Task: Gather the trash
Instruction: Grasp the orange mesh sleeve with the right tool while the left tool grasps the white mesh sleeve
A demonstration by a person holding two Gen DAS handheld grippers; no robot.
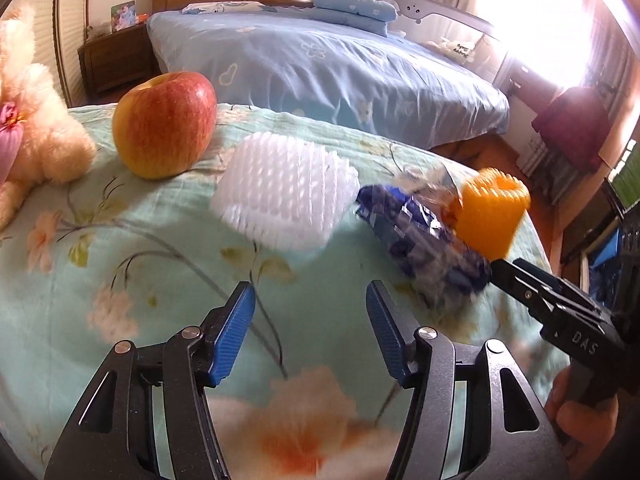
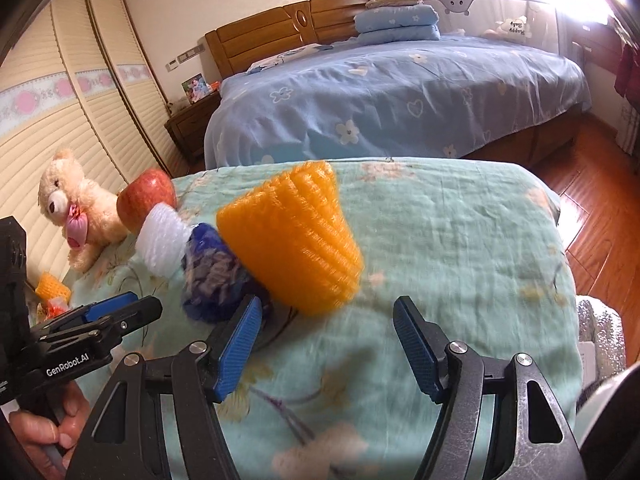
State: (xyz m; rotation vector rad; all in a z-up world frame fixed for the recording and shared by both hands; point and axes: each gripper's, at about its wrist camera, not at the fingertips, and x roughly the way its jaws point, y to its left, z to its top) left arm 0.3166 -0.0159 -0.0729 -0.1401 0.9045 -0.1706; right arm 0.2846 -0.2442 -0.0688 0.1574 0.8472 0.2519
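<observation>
On the floral green cloth (image 1: 120,248) lie a white foam fruit net (image 1: 284,192), a crumpled blue wrapper (image 1: 420,240) and an orange foam net (image 1: 494,216). My left gripper (image 1: 310,324) is open and empty, a short way in front of the white net. In the right wrist view my right gripper (image 2: 326,342) is open and empty, just in front of the orange net (image 2: 296,240), with the blue wrapper (image 2: 212,276) by its left finger and the white net (image 2: 162,240) further left. The right gripper's body shows in the left wrist view beside the orange net.
A red apple (image 1: 164,124) and a cream teddy bear (image 1: 36,120) sit at the cloth's far left. A blue bed (image 1: 320,68) stands behind. Another orange net (image 2: 52,286) lies low at the left. Wooden floor (image 2: 600,200) lies to the right.
</observation>
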